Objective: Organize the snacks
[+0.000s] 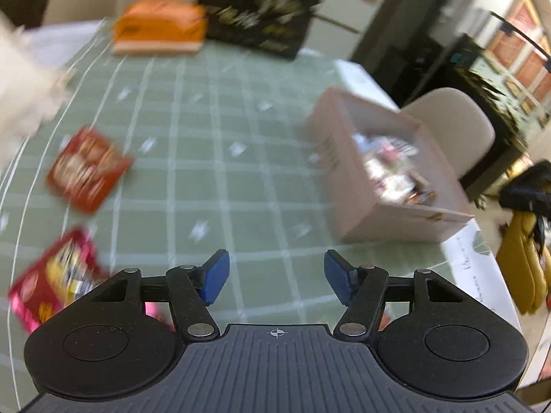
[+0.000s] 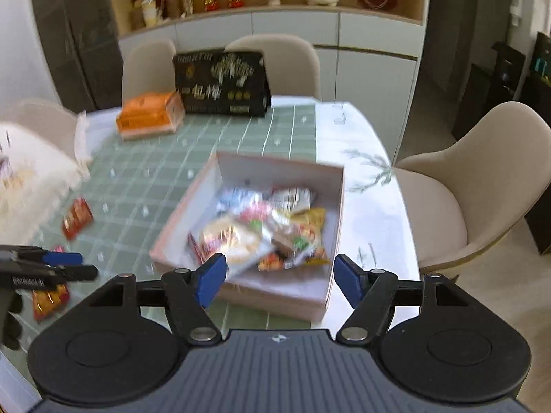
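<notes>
A pink cardboard box (image 2: 330, 206) stands on the green checked tablecloth (image 2: 144, 186), holding several snack packets (image 2: 261, 230). My right gripper (image 2: 280, 280) hangs open over the box's near edge, nothing between its blue pads. My left gripper (image 1: 273, 277) is open above bare cloth; the box (image 1: 344, 179) lies to its right. A red-orange packet (image 1: 87, 168) lies to its left and a pink-red packet (image 1: 51, 280) lies near its left finger. In the right wrist view the left gripper (image 2: 69, 265) shows at the left edge over a red packet (image 2: 50, 299); another red packet (image 2: 77, 218) lies further back.
An orange box (image 2: 148, 117) and a black printed box (image 2: 224, 84) stand at the table's far end. Beige chairs (image 2: 482, 179) ring the table. Something white and blurred (image 1: 24, 79) sits at the left. A yellow and black bundle (image 1: 527, 241) is off the table's right edge.
</notes>
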Demonstrator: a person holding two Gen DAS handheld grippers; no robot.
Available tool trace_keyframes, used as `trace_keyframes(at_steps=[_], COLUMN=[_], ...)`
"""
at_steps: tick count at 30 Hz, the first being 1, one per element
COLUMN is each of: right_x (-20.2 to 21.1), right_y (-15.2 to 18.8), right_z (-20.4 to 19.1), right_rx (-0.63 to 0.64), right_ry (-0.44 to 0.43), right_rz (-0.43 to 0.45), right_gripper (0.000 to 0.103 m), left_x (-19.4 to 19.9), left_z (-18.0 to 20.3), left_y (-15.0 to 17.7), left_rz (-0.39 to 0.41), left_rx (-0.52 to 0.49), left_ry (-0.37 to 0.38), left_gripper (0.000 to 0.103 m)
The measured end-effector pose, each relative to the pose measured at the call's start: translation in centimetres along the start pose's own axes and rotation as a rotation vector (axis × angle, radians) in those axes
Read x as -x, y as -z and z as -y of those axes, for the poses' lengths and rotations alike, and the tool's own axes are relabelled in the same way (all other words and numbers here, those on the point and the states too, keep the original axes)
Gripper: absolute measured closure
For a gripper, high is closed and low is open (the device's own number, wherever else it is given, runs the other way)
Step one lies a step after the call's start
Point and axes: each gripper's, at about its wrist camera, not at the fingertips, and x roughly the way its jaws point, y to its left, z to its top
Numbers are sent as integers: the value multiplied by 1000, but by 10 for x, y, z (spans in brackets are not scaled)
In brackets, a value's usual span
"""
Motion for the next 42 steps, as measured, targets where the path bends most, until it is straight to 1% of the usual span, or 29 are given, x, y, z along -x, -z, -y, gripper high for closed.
trace_keyframes(at_steps=[2, 4, 7, 8, 10, 12, 14, 16, 17, 20, 21, 22, 23, 25, 26, 28, 30, 32, 34, 35, 36, 37, 39, 41, 42], right_x=[-1, 0, -1, -3, -12, -21, -31, -40, -44, -50, -50, -51, -51, -50, -50, -51, -55, -58, -56, -55, -52, -50, -49, -46, -44], right_y=[14, 30, 57, 66, 80, 90, 97, 104, 108, 119, 122, 124, 125, 124, 123, 120, 116, 111, 102, 98, 92, 87, 79, 73, 71], right_z=[-9, -19, -40, -48, -63, -74, -83, -89, -94, -107, -111, -113, -112, -104, -98, -90, -84, -86, -94, -99, -106, -114, -129, -144, -148], right_rx=[40, 94, 194, 224, 266, 285, 265, 220, 204, 196, 199, 203, 204, 184, 173, 155, 125, 103, 91, 89, 91, 97, 107, 107, 98], right_ry=[-31, -78, -129, -148, -200, -250, -295, -334, -339, -316, -301, -291, -283, -258, -236, -207, -202, -202, -198, -200, -199, -194, -170, -121, -99], right_rz=[-12, -13, -19, -31, -72, -105, -135, -157, -161, -146, -141, -142, -143, -142, -141, -144, -159, -167, -155, -149, -141, -137, -139, -150, -154], right_gripper=[33, 33, 33, 33, 33, 33, 33, 33, 33, 33, 34, 38, 39, 39, 39, 39, 39, 39, 39, 38, 37, 37, 37, 37, 37], left_x=[10, 16, 24, 25, 26, 24, 20, 15, 14, 9, 10, 13, 18, 30, 39, 48, 54, 54, 45, 36, 29, 20, 0, -21, -26], left_z=[-7, -6, 9, 15, 24, 30, 34, 34, 32, 29, 27, 25, 23, 14, 5, -17, -54, -94, -126, -140, -149, -156, -162, -164, -160], left_y=[6, 9, 23, 29, 41, 50, 56, 60, 61, 63, 62, 61, 58, 47, 38, 18, -8, -32, -52, -62, -71, -80, -95, -102, -100], left_rz=[-11, -43, -115, -142, -179, -213, -232, -239, -240, -237, -228, -211, -178, -94, -43, 29, 107, 170, 195, 197, 199, 205, 218, 189, 165], left_rx=[0, -46, -181, -235, -301, -332, -337, -321, -309, -269, -250, -230, -199, -134, -91, -5, 148, 295, 395, 418, 412, 385, 309, 249, 217], left_ry=[-12, 2, 6, -1, -19, -33, -51, -78, -85, -106, -109, -104, -93, -84, -97, -138, -189, -215, -224, -218, -211, -211, -194, -150, -129], left_gripper=[36, 36, 36, 36, 37, 38, 39, 39, 39, 41, 43, 44, 44, 44, 44, 44, 45, 46, 46, 46, 46, 46, 46, 48, 52])
